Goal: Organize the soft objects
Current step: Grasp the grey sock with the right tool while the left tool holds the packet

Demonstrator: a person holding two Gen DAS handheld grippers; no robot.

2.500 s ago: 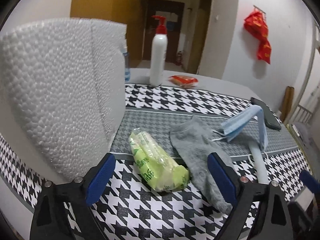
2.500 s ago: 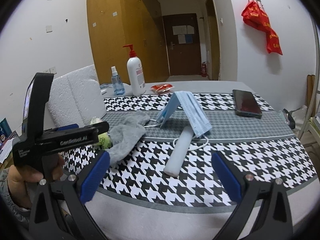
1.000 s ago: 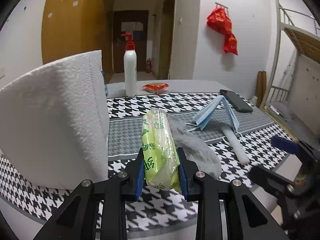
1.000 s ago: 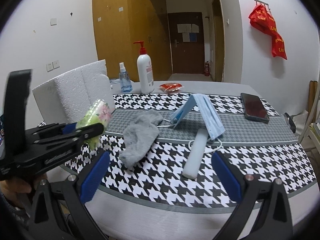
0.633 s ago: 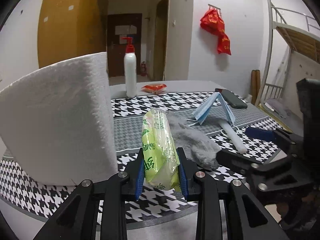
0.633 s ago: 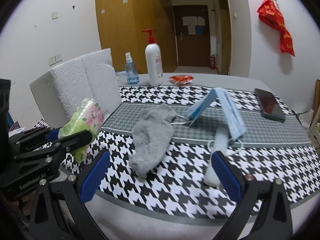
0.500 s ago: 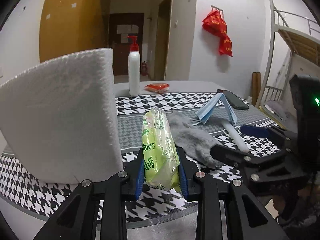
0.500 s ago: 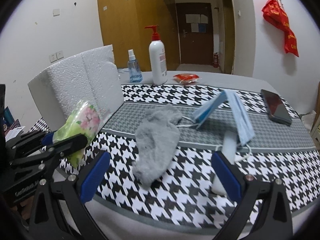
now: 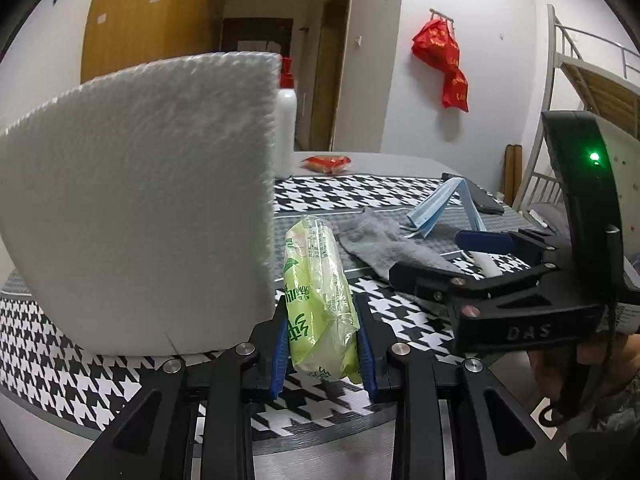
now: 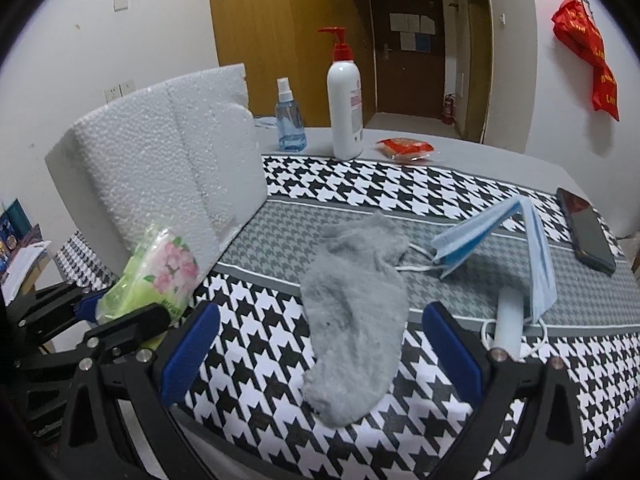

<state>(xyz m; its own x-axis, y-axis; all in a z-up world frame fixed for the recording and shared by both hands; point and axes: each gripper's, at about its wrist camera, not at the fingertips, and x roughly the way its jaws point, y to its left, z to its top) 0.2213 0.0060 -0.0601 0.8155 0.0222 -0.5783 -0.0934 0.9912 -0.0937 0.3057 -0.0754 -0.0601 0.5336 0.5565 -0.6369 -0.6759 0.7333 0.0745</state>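
Green tissue pack (image 9: 320, 304) sits clamped in my left gripper (image 9: 323, 354), light and squashy, off the table. My right gripper (image 10: 320, 354) hangs spread over the limp grey sock (image 10: 356, 312); I'd pinch its middle.

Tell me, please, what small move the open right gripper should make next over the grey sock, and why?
Probably lower the right gripper onto the grey sock and close. Its jaws stand open with the sock lying flat and loose between them on the houndstooth cloth, nothing covering it. The left gripper is shut on the green tissue pack, so only the right one is free.
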